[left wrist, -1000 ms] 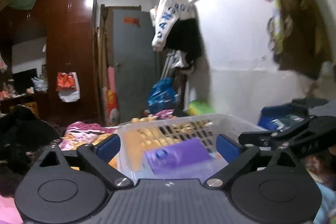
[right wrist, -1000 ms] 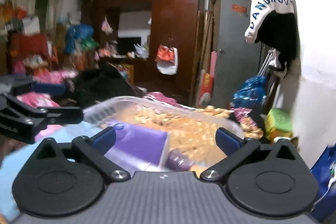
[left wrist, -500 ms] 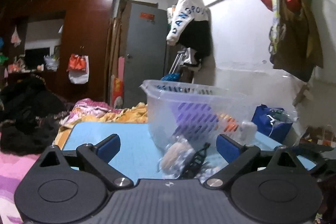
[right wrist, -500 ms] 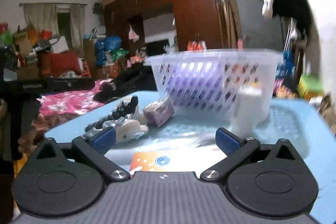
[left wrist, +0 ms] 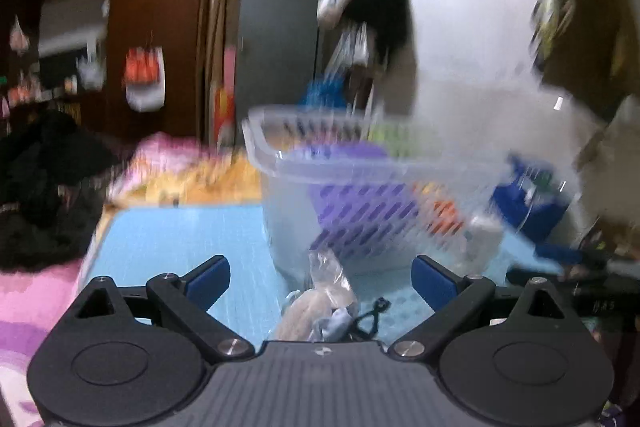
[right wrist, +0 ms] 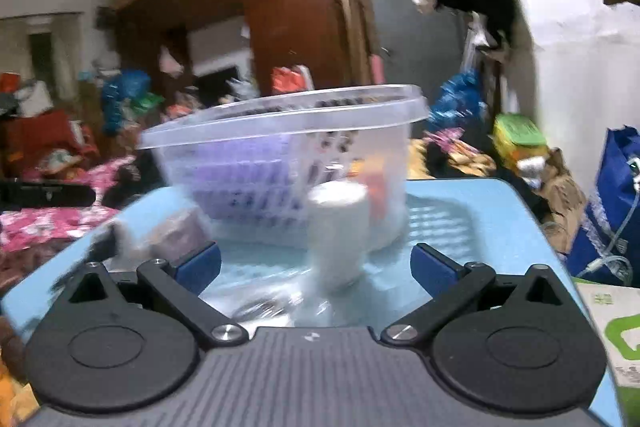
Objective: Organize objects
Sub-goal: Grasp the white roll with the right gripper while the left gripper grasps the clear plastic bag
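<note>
A clear slotted plastic basket (left wrist: 384, 187) stands on the light blue table (left wrist: 180, 239), with a purple box (left wrist: 352, 211) inside it. It also shows in the right wrist view (right wrist: 280, 155). A white bottle (right wrist: 338, 231) stands in front of the basket, between my right gripper's (right wrist: 316, 265) open fingers. My left gripper (left wrist: 320, 277) is open just above a clear plastic packet (left wrist: 320, 299) and a black clip (left wrist: 372, 311). A blurred small purple pack (right wrist: 180, 231) lies at the left.
A green and white box (right wrist: 612, 339) sits at the table's right edge. A blue bag (right wrist: 612, 203) stands beyond the table (right wrist: 480, 227). Pink bedding (left wrist: 24, 299) and dark clothes (left wrist: 44, 187) lie at the left. The wall and hanging clothes are behind.
Both grippers have moved closer to the items in front of the basket. The white bottle now sits between the right fingers, and the packet sits nearer the left gripper. Both views are motion-blurred.
</note>
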Demonstrator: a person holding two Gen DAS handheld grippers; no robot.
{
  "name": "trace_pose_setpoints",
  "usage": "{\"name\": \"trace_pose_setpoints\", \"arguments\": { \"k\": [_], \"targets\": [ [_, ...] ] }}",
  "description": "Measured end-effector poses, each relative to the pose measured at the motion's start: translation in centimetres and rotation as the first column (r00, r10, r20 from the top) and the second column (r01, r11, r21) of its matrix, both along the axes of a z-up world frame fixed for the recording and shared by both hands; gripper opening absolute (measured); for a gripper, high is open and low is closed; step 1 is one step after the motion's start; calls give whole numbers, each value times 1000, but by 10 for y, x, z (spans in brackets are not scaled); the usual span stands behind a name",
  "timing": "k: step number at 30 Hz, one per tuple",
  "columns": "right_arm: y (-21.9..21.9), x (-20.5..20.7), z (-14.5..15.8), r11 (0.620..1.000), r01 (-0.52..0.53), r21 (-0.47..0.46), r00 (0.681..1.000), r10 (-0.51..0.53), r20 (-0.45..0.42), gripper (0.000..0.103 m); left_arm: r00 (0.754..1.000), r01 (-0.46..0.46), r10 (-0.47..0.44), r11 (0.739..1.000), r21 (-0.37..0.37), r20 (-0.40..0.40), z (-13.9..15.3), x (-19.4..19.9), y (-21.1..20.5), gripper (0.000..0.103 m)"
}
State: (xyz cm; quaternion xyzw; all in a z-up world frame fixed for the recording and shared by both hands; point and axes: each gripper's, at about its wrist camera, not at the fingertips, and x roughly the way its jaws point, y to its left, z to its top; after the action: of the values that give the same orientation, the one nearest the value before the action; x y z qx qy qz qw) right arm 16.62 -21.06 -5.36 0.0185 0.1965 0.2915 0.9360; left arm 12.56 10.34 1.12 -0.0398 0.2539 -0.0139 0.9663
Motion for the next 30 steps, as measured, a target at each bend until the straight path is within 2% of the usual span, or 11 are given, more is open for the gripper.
{"name": "trace_pose_setpoints", "arguments": {
  "k": [2, 5, 11, 14, 16, 17, 18, 21, 24, 27, 30],
  "targets": [
    [6, 17, 3, 999, 29, -24, 999, -30, -26, 103, 997, -13, 14, 1000, 11, -75, -3, 27, -3, 98],
    [14, 37, 2, 999, 37, -40, 997, -40, -73, 101, 983, -31, 43, 997, 70, -180, -13, 56, -12, 94],
    [28, 45, -3, 995, 13, -98, 995, -22, -101, 75, 964, -56, 76, 995, 87, -255, -26, 80, -15, 80],
    [33, 43, -3, 994, 6, -112, 996, -17, -93, 70, 959, -66, 89, 993, 94, -270, -30, 84, -11, 60],
    [32, 44, -3, 994, 1, -113, 996, -12, -92, 61, 957, -59, 82, 994, 92, -278, -33, 85, -11, 44],
    [33, 44, -4, 994, -3, -113, 996, -8, -93, 57, 958, -56, 79, 994, 90, -277, -33, 84, -10, 40],
    [33, 45, -4, 993, 0, -117, 996, -10, -92, 48, 960, -54, 76, 995, 89, -270, -33, 81, -10, 39],
    [27, 41, -2, 995, 0, -104, 997, -8, -76, 48, 974, -54, 74, 994, 94, -215, -31, 71, -13, 38],
    [21, 31, 2, 996, 8, -89, 999, -12, -48, 47, 987, -42, 50, 998, 57, -150, -27, 57, -12, 37],
    [12, 18, 7, 999, 2, -52, 1000, -2, -7, 47, 999, -17, 18, 1000, 16, -30, -19, 36, -12, 37],
    [-2, 3, 12, 1000, -17, 19, 999, 16, 32, 47, 998, 14, -11, 998, -54, 60, -11, 19, -13, 37]
  ]
}}
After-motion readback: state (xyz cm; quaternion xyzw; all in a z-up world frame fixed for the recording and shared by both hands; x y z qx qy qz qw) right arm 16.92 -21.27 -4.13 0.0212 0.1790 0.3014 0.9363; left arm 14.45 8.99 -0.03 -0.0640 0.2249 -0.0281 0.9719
